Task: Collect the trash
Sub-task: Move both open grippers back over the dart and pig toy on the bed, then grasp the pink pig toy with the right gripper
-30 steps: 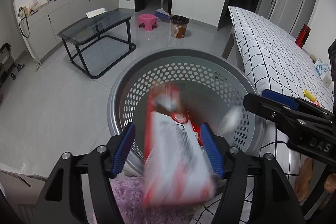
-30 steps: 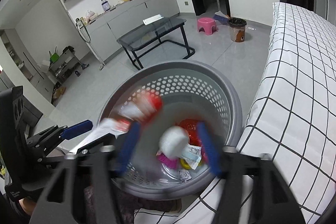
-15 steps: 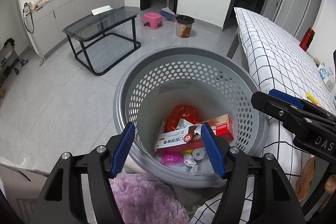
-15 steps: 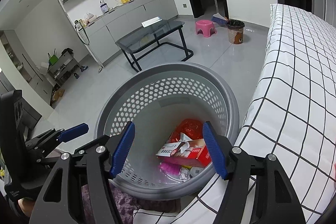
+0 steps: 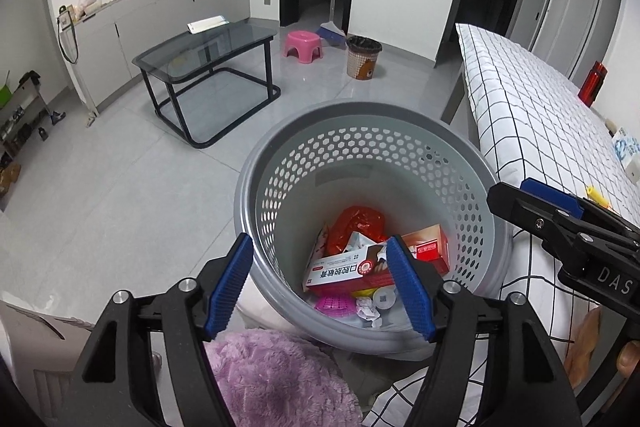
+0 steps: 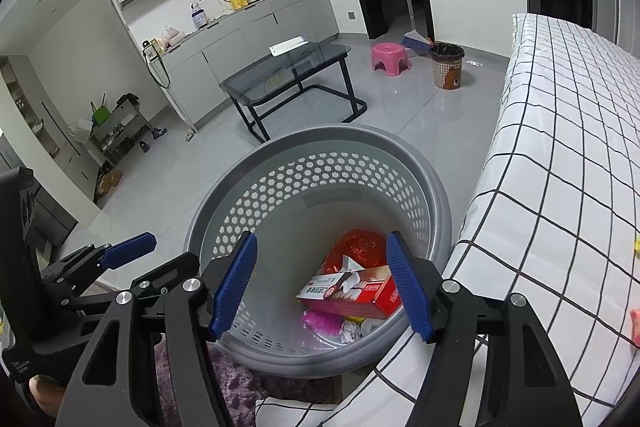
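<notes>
Now you are holding both grippers over the gray basket (image 5: 256, 187) with nothing in them, the left gripper (image 5: 320, 287) having just opened a bit more and the right gripper (image 6: 320, 283) gaping, while the red-and-white box (image 6: 352, 291) is lying flat below, long side pointing left to right.
</notes>
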